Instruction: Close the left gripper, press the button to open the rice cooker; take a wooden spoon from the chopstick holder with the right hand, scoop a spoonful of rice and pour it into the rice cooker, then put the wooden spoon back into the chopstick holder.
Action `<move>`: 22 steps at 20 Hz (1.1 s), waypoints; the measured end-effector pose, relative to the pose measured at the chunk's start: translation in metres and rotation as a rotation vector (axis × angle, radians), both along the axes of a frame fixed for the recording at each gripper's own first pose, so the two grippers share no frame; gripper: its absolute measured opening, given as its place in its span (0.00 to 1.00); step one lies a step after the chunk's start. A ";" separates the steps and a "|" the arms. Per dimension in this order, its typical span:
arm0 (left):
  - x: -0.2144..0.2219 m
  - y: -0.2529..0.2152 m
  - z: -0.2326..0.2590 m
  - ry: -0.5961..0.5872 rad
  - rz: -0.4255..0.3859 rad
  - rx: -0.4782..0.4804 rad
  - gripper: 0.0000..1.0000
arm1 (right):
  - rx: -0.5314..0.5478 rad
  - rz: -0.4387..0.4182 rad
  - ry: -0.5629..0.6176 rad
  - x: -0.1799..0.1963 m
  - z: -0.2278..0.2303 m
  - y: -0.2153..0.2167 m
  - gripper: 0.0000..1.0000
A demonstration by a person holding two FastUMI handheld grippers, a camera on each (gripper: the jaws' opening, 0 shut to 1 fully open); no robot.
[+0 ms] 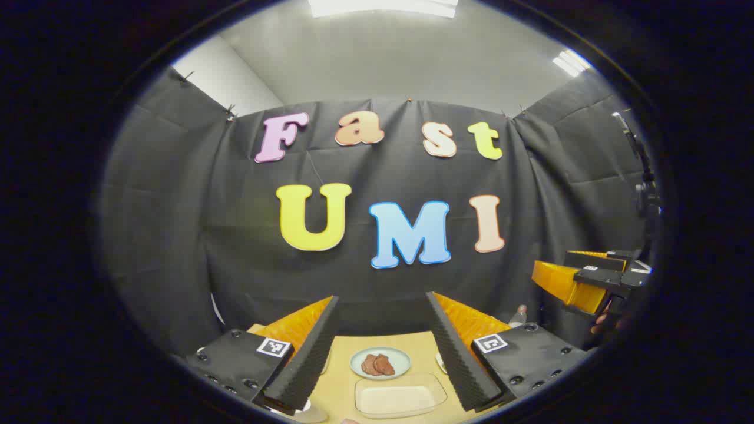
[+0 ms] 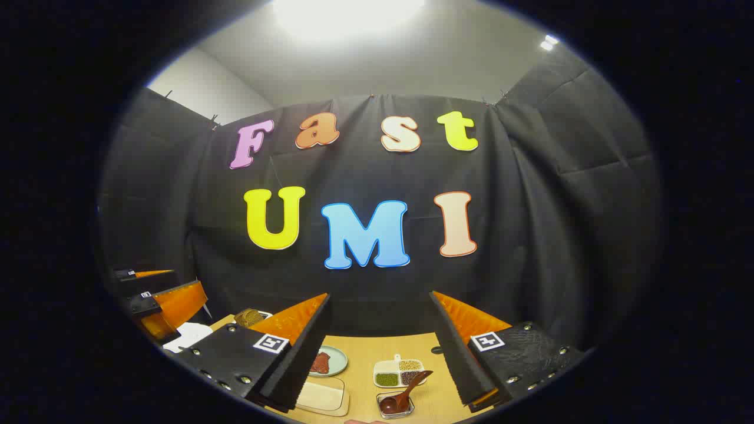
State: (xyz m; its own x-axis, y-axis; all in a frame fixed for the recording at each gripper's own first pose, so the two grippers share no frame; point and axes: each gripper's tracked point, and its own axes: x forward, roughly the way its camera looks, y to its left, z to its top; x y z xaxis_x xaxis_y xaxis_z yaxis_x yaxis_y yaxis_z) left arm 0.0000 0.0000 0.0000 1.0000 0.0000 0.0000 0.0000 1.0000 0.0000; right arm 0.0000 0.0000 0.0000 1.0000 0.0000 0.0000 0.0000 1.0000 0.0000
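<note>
Your bench is pale wood and runs along the foot of both views, against the black cloth wall.

Your left tool stands wide open with nothing between its ribbed fingers; it is raised and pointed at the wall. In the right gripper view it appears at the far left edge.

Your right tool is likewise wide open and empty, raised above the bench. In the left gripper view it sits at the far right, well apart from the left tool.

Between the left tool's fingers lies a clear tray, empty as far as can be seen, and just beyond it a pale plate carrying brown pieces. Both also show in the right gripper view, tray and plate, by the left finger.

A white divided dish holds grains in four compartments. Just in front of it stands a small clear box, and the spoon, dark brown, rests with its bowl in that box and its handle tilted up over the dish.
</note>
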 end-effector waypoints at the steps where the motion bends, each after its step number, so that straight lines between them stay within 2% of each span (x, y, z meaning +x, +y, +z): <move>1: 0.002 0.006 0.001 -0.004 0.012 0.004 0.97 | 0.000 -0.003 -0.001 -0.001 0.002 0.002 0.96; 5: -0.001 0.024 0.007 -0.020 0.031 -0.032 0.97 | -0.019 0.008 0.007 -0.009 0.001 0.013 0.97; 6: -0.002 0.026 0.007 -0.022 0.034 -0.037 1.00 | -0.017 0.007 0.010 -0.010 0.000 0.013 0.97; 8: -0.005 0.029 0.005 -0.020 0.037 -0.037 0.97 | -0.002 0.017 0.009 -0.014 -0.001 0.017 0.97; 13: -0.008 0.041 0.005 -0.025 0.058 -0.024 0.97 | 0.001 0.037 0.024 -0.016 -0.007 0.015 0.96; 18: -0.009 0.046 -0.007 -0.028 0.041 -0.013 0.98 | 0.009 0.025 0.021 -0.016 -0.009 0.012 0.97; 22: -0.008 0.059 -0.032 0.015 0.061 0.000 0.98 | 0.002 0.035 0.035 -0.013 -0.013 0.014 0.97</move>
State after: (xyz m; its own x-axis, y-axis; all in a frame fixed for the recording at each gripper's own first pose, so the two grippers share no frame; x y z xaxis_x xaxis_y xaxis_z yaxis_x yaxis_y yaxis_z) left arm -0.0077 0.0594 -0.0324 0.9980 0.0610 -0.0150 -0.0610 0.9981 0.0006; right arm -0.0133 0.0136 -0.0133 0.9988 0.0353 -0.0353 -0.0353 0.9994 0.0027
